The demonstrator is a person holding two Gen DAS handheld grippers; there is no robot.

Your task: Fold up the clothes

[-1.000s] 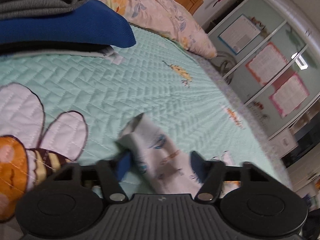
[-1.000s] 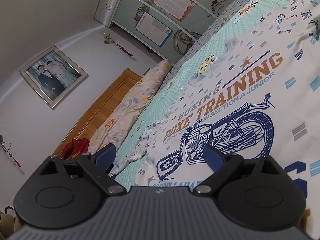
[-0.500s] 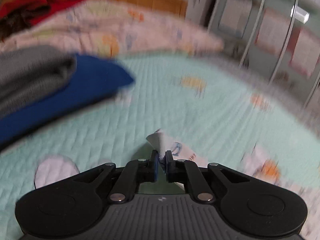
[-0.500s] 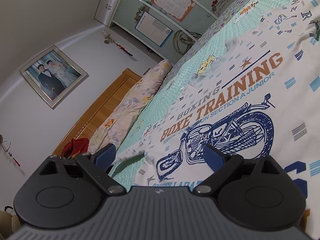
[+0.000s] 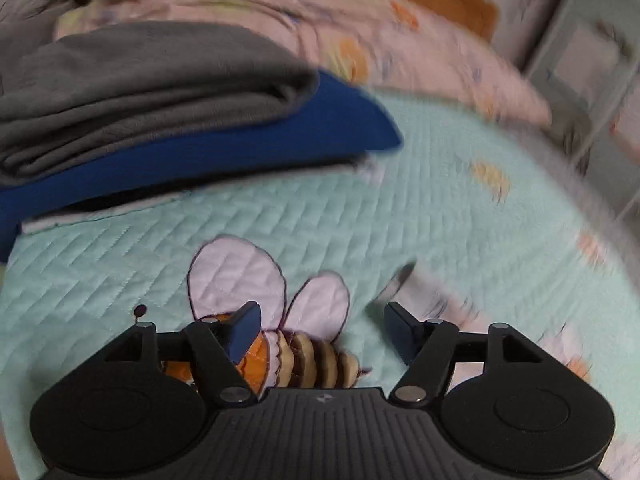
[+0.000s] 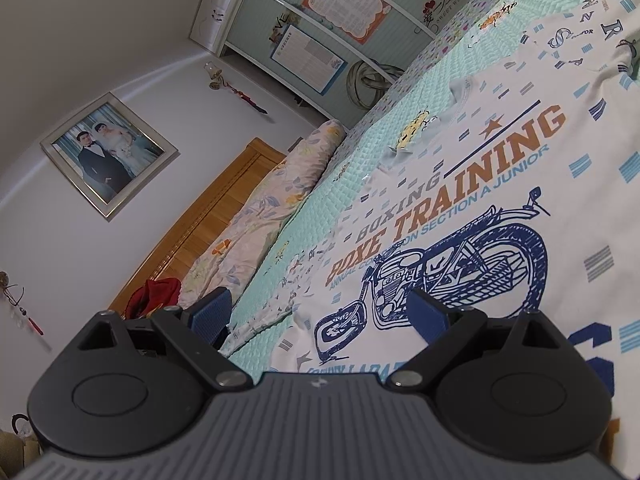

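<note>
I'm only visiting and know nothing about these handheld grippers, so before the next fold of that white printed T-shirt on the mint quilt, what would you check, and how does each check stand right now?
1. Left gripper empty: ok; its jaws have just been opening and nothing sits between them.
2. Sleeve of the white printed T-shirt let go: ok; it lies on the mint-green quilted bedspread, right of the fingers.
3. Right gripper ready: ok; jaws wide, holding nothing.
4. T-shirt front spread flat: ok in the part seen; far edges cannot tell.
5. Folded grey and blue stack out of the way: ok; it lies apart from the shirt.
</note>
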